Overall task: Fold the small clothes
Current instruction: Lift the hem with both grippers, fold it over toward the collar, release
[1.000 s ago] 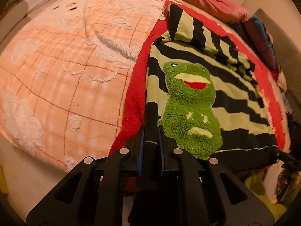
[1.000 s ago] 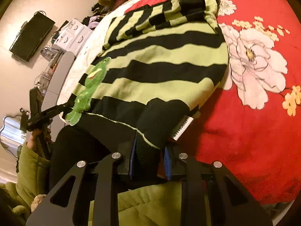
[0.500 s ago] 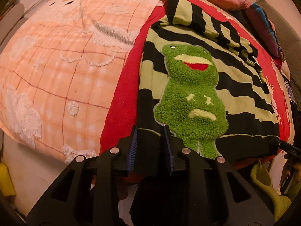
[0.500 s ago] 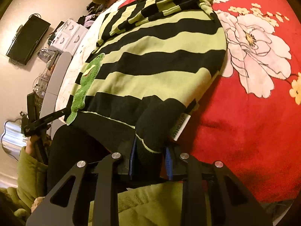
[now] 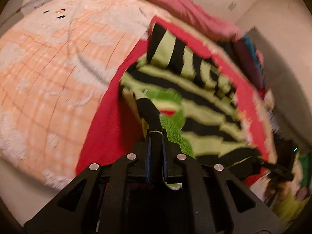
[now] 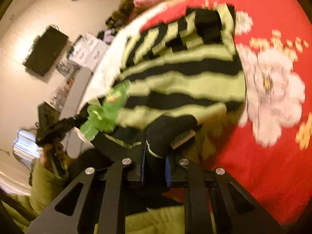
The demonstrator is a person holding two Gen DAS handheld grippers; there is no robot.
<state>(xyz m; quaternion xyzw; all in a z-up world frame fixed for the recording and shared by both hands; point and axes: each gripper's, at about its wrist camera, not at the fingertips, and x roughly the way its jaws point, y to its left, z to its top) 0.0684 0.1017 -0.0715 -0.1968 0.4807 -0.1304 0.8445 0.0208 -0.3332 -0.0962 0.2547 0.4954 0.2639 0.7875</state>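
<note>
Grippers (image 5: 156,148) (image 6: 155,156) tilted downward; jaws pinching sweater (image 6: 185,81) hem, right closing.

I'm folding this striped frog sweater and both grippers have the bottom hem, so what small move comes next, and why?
Probably carry the hem up and forward toward the collar end. The left gripper and right gripper each pinch its black edge, the sweater lies flat on the red blanket, and nothing blocks that fold.

A small knitted sweater (image 5: 197,105) in lime-green and black stripes, bearing a fuzzy green frog patch (image 6: 106,109), is lying spread on a red flowered blanket (image 6: 273,156). Its black ribbed hem is lifting off the blanket at 2 corners, and a white label (image 6: 182,137) is showing beneath it.
</note>
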